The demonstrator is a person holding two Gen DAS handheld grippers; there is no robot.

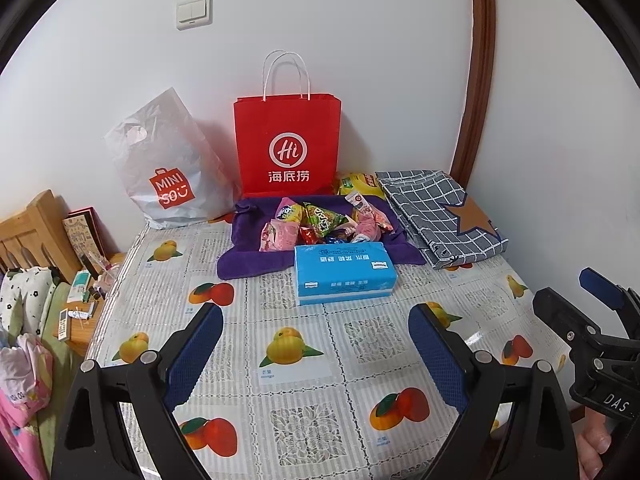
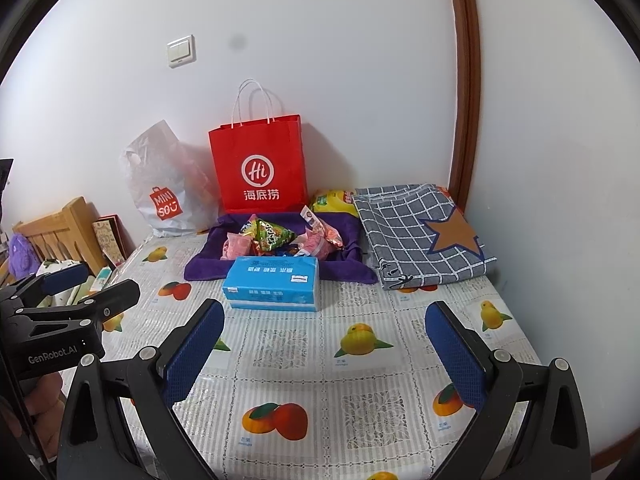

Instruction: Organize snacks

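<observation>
**A:** Where do the snacks (image 1: 320, 222) sit?

**B:** At the middle of both frames, heaped loose on a purple cloth (image 1: 256, 262) whose edges curl up around them. One yellow packet (image 1: 357, 184) lies apart, upper right of the heap, beside the red paper bag (image 1: 287, 145). Whether that heap is snacks already gathered or snacks waiting to be sorted, this scene fits both.

**A:** And the tools?

**B:** The left gripper (image 1: 316, 354) fills the bottom of its own view, blue pads spread wide, nothing between them. The right gripper (image 2: 325, 354) looks the same in its view: wide apart, empty. Both hang over the fruit-print table cover (image 1: 280, 400), well short of the heap.

**A:** What could go wrong?

**B:** The blue tissue pack (image 1: 345, 272) lies just in front of the heap. A low, straight reach would likely shove it into the packets or drag the cloth along.

**A:** Anything else?

**B:** The wrappers overlap, so wide fingers may pinch two at once, or catch cloth with the foil. Slick, puffy packets could also squirt out of a squeeze. And the red bag stands upright against the wall with the white plastic bag (image 1: 172, 168) slumped beside it; a nudge could tip either one.

**A:** The folded checked fabric (image 1: 436, 216)?

**B:** Right of centre, touching the cloth's edge, so it may snag.
</observation>
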